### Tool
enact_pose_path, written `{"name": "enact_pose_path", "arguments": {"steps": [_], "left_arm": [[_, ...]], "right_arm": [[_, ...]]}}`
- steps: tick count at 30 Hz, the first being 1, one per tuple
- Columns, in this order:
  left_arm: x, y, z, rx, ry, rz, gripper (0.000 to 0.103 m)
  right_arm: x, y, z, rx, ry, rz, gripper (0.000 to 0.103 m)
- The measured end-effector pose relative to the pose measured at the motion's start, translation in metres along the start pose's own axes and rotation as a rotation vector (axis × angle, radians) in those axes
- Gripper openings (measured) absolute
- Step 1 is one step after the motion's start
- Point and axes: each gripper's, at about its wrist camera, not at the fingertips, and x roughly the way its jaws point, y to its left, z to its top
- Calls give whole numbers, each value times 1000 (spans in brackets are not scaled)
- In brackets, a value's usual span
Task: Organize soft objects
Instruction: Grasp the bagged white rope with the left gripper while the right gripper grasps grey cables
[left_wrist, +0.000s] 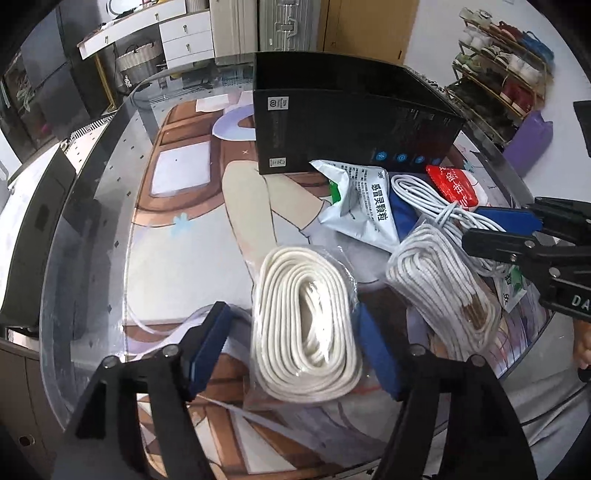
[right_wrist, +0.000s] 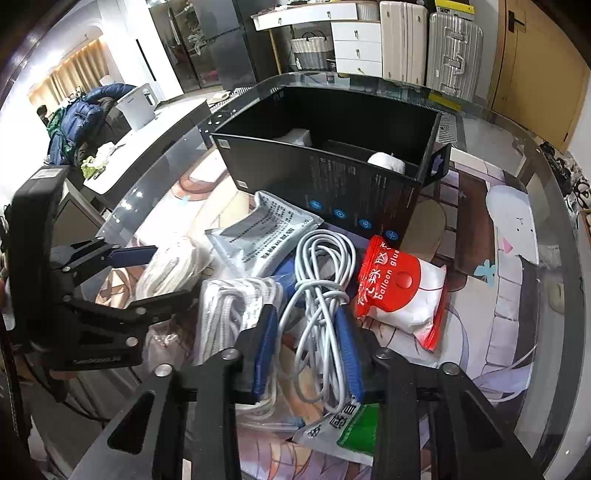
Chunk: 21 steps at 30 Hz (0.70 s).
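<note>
My left gripper (left_wrist: 295, 343) is open, its blue pads on either side of a bagged coil of cream rope (left_wrist: 306, 325) lying on the table. My right gripper (right_wrist: 306, 350) is open around a coiled white cable (right_wrist: 321, 295), pads close to it on both sides. A second bagged white rope (left_wrist: 443, 280) lies beside it (right_wrist: 229, 314). A silver medicine pouch (left_wrist: 362, 206), a red-and-white balloon glue bag (right_wrist: 402, 291) and a green-white sachet (right_wrist: 351, 424) lie nearby. The open black box (right_wrist: 332, 177) stands behind the pile with white items inside.
The round glass table (left_wrist: 92, 229) has a printed picture under it. Its edge curves at the left and right. A shoe rack (left_wrist: 498, 81) stands beyond the table. Suitcases (right_wrist: 450, 55) and white drawers (right_wrist: 354, 44) are at the back.
</note>
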Motion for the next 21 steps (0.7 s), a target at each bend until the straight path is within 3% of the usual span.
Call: {"name": "enact_pose_path", "arguments": {"steps": [2,3,4,7,10,15,21], "left_arm": [[0,-2,0,8,-2,6,61],[0,-4,1,24,-12,7,45],[-1,-3,2,37,-14,9,43],[-1,-3,4,46,-11,-7,38],[-4,-2,4,46,-23,-6,34],[-11,-6,6,68,-48,9,34],[-24,-9,11,84,-88,8,34]], "right_arm": [[5,-1,1,8,10,-5,46],[6,-1,1,10,9,0,46],[7,-2,1,10,11,6,46],[11,-3,1,8,28,4,43],[17,-2,0,-9,40,-36,26],[12,-1,-2,-3,32,-7,24],[-15,3,0,-6,-47,-2,24]]}}
